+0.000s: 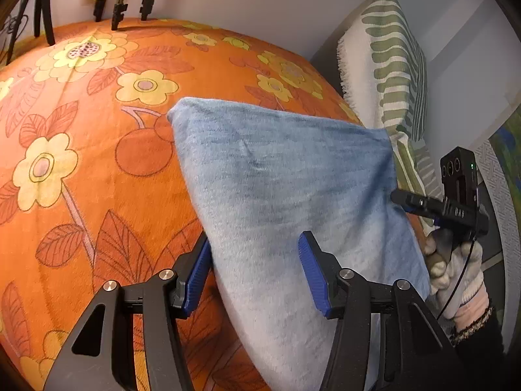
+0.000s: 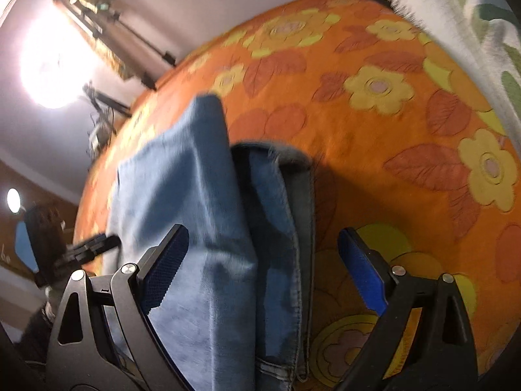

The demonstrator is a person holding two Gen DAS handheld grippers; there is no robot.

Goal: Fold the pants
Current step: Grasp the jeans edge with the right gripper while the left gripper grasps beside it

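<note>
- We see the light blue denim pants [image 1: 286,202], folded into a thick flat bundle, lying on the orange bedspread with yellow flowers and red leaves [image 1: 81,130], toward its right side.
- Our left gripper [image 1: 254,270] has its blue-padded fingers [image 1: 312,270] spread wide; the near left edge of the bundle lies between them, and neither pad clearly presses the cloth.
- Our right gripper [image 2: 263,270] is also spread wide, its blue pads either side of the denim with a clear gap on the right. A hemmed edge and a darker inner layer show between them.
- In the left wrist view the right gripper's black tip [image 1: 403,198] touches the far right edge of the pants, held by a hand in a pale glove [image 1: 456,270].
- That tool's side carries small pale letters, too blurred for us to read.
- A white cushion with green stripes and a fringed edge [image 1: 387,68] stands at the bed's far right.
- Black tripod legs [image 1: 117,16] rest on the far edge.
</note>
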